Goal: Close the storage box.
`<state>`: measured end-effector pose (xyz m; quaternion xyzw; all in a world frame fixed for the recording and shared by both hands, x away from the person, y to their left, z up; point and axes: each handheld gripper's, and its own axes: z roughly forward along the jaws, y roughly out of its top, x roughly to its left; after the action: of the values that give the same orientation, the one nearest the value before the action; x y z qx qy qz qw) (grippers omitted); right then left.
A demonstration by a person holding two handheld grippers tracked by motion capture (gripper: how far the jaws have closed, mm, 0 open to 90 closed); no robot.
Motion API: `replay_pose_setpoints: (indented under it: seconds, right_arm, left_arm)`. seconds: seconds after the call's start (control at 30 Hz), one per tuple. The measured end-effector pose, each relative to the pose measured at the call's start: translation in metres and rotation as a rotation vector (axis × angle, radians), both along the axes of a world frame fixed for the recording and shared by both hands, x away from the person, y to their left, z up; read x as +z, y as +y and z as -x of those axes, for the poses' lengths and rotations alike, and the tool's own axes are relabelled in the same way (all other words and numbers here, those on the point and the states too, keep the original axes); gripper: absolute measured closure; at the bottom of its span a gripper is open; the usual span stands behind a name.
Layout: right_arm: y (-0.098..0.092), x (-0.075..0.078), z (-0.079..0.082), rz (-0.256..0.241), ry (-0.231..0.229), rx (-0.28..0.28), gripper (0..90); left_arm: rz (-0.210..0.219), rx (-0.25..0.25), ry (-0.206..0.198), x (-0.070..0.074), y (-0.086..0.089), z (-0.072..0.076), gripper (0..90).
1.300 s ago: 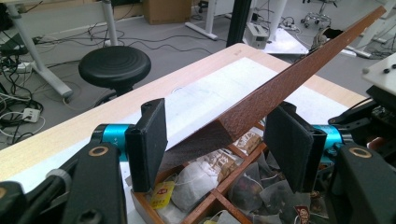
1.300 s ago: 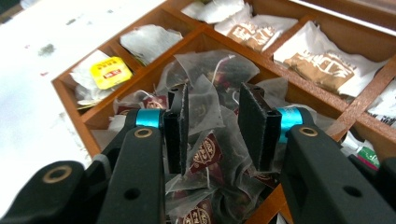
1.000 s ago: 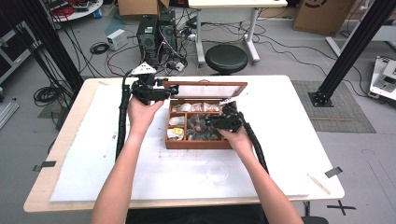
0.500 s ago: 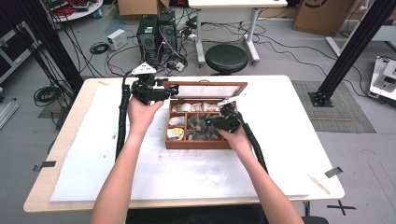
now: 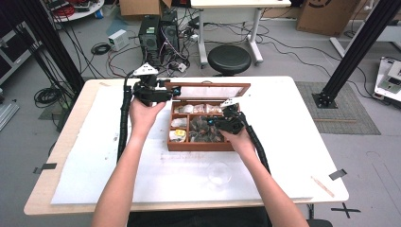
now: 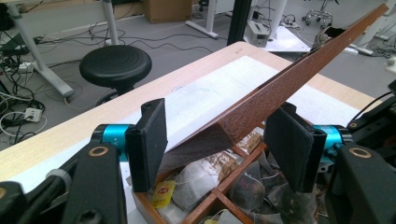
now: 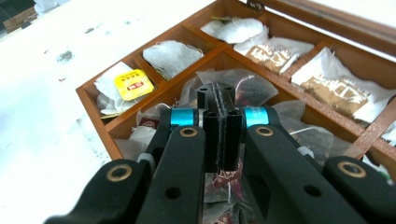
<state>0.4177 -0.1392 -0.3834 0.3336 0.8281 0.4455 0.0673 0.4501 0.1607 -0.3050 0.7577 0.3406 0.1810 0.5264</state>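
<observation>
**Little has moved: both grippers stay at the open tea box**

Since a second ago hardly anything has shifted; the right hand has only edged slightly over the box, and the lid stands as it did.

At the left of the high view, the left gripper (image 5: 166, 94) sits at the near corner of the raised lid (image 5: 208, 89). In the left gripper view its jaws stand wide apart on either side of the lid's wooden edge (image 6: 289, 84), the pads (image 6: 152, 137) not pressing on it; it grips nothing.

The wooden box (image 5: 201, 145) lies mid-table on the white mat (image 5: 118, 165), divided into compartments. The small left-hand ones hold a tea bag with a yellow tag (image 7: 133, 84) and a pale tea bag (image 7: 175, 53); the back row holds white and brown-printed sachets (image 7: 275, 53); the large front compartment is heaped with dark, translucent tea bags (image 7: 243, 88).

The right gripper (image 7: 219, 100) hovers low over that heap, jaws pressed fully together. Whether a bag is pinched between them cannot be told.

A clear glass bowl (image 5: 220, 174) stands on the mat just in front of the box. The mat is open to the left and right of the box, up to the table's wooden edge (image 5: 61, 142).
</observation>
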Motion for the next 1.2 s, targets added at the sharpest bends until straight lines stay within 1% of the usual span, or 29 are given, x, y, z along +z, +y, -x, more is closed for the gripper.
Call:
replay_pose_setpoints:
  seconds: [0.03, 0.13, 0.23, 0.3, 0.43, 0.67, 0.77, 0.93, 0.97, 1.07, 1.1, 1.2]
  right_arm:
    - [0.0, 0.003, 0.002, -0.004, -0.017, 0.005, 90.0]
    - [-0.001, 0.006, 0.005, -0.014, -0.027, 0.012, 90.0]
    - [-0.002, 0.011, 0.009, -0.035, -0.04, 0.023, 90.0]
    - [-0.004, 0.014, 0.011, -0.045, -0.053, 0.029, 90.0]
    - [-0.008, 0.022, 0.017, -0.072, -0.065, 0.047, 90.0]
    - [-0.017, 0.037, 0.034, -0.117, -0.103, 0.09, 90.0]
    - [-0.022, 0.042, 0.041, -0.126, -0.123, 0.102, 90.0]
    - [-0.029, 0.049, 0.051, -0.158, -0.141, 0.123, 90.0]
    - [-0.029, 0.049, 0.051, -0.158, -0.141, 0.123, 90.0]
    - [-0.034, 0.055, 0.06, -0.183, -0.148, 0.144, 90.0]
    - [-0.036, 0.056, 0.062, -0.182, -0.155, 0.15, 90.0]
    - [-0.04, 0.06, 0.069, -0.2, -0.17, 0.164, 90.0]
  left_arm:
    - [-0.001, 0.001, -0.001, 0.0, 0.0, 0.0, 39.6]
    - [-0.005, 0.002, 0.0, 0.001, 0.0, 0.0, 39.6]
    - [-0.011, 0.004, -0.001, 0.002, -0.001, 0.0, 39.6]
    - [-0.007, 0.003, 0.003, 0.001, 0.0, -0.001, 39.6]
    - [-0.006, 0.005, 0.001, 0.001, -0.001, -0.001, 39.6]
    - [-0.009, 0.005, 0.001, 0.002, 0.0, -0.001, 39.6]
    - [-0.001, 0.008, 0.0, 0.001, -0.001, -0.001, 39.6]
    - [-0.001, 0.01, -0.001, 0.002, -0.001, -0.001, 39.6]
    - [-0.001, 0.01, -0.001, 0.002, -0.001, -0.001, 39.6]
    - [-0.004, 0.012, -0.001, 0.002, -0.001, -0.001, 39.6]
    - [-0.005, 0.011, -0.001, 0.002, -0.001, -0.001, 39.6]
    - [-0.003, 0.012, -0.002, 0.002, -0.001, -0.001, 39.6]
